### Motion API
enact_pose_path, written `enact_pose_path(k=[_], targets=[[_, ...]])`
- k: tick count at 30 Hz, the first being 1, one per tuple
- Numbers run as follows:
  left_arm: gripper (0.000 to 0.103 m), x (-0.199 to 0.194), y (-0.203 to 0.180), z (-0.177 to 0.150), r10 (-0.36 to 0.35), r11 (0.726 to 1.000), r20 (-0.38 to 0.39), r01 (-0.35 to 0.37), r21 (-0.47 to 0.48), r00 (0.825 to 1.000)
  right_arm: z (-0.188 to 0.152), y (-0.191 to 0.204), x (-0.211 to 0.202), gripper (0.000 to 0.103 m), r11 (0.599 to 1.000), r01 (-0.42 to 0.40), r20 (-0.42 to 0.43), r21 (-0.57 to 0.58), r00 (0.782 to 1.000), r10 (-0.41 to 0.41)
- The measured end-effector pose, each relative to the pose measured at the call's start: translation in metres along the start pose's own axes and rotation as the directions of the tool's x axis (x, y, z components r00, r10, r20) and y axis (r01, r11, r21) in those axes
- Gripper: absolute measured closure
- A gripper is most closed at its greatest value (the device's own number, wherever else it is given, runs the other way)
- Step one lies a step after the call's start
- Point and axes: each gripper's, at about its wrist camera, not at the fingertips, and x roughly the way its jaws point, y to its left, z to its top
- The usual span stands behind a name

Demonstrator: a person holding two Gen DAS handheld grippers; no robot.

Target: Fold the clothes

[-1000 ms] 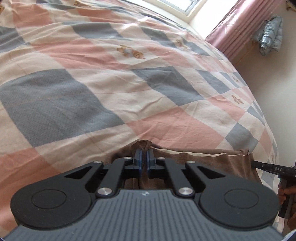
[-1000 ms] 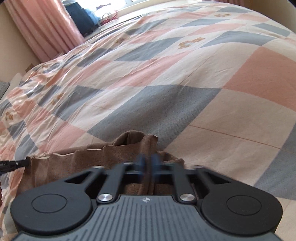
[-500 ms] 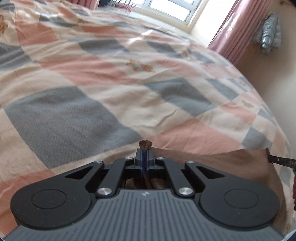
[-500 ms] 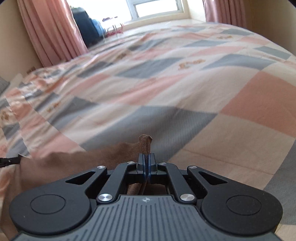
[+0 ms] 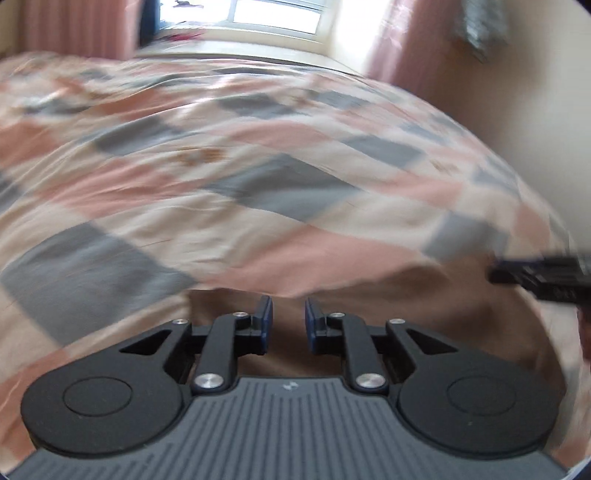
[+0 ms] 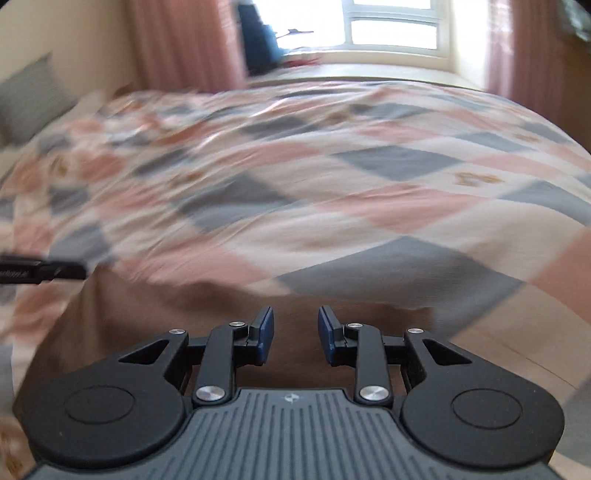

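A brown garment point(image 5: 424, 295) lies flat on the checked bed cover, its far edge just ahead of both grippers. In the left wrist view my left gripper point(image 5: 289, 317) stands open over the brown cloth, nothing between its blue pads. The right gripper's black tip point(image 5: 543, 275) shows at the right edge of that view. In the right wrist view my right gripper point(image 6: 295, 325) is open too, above the same garment point(image 6: 166, 314), and the left gripper's tip point(image 6: 40, 271) pokes in from the left. Both views are blurred by motion.
The bed cover point(image 5: 258, 184) of pink, grey and cream squares stretches away to a window point(image 6: 391, 26) with pink curtains point(image 6: 177, 44). A grey pillow point(image 6: 33, 96) lies at the far left. A pale wall point(image 5: 546, 92) stands to the right of the bed.
Both grippers have opened and let go of the brown garment's edge, which now lies flat on the bed. Both cameras have tilted up, so the window shows.
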Motion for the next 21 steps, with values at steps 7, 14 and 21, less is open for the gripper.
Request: enact_pose_path(k=[7, 14, 21], targets=[[0.087, 0.058, -0.025, -0.001, 0.109, 0.987, -0.112, -0.094, 0.13, 0.988, -0.003, -0.026, 0.043, 0.072, 0.994, 0.108, -0.057, -0.004, 0.992, -0.108], [0.087, 0.02, -0.035, 0.021, 0.189, 0.982, -0.203, -0.179, 0.068, 0.961, 0.004, -0.017, -0.016, 0.055, 0.993, 0.075, -0.033, 0.096, 0.997, -0.072], [0.084, -0.022, -0.051, -0.03, 0.238, 0.969, -0.379, -0.245, 0.029, 0.894, -0.046, 0.026, -0.066, 0.051, 0.995, 0.054, -0.166, 0.079, 0.985, -0.041]])
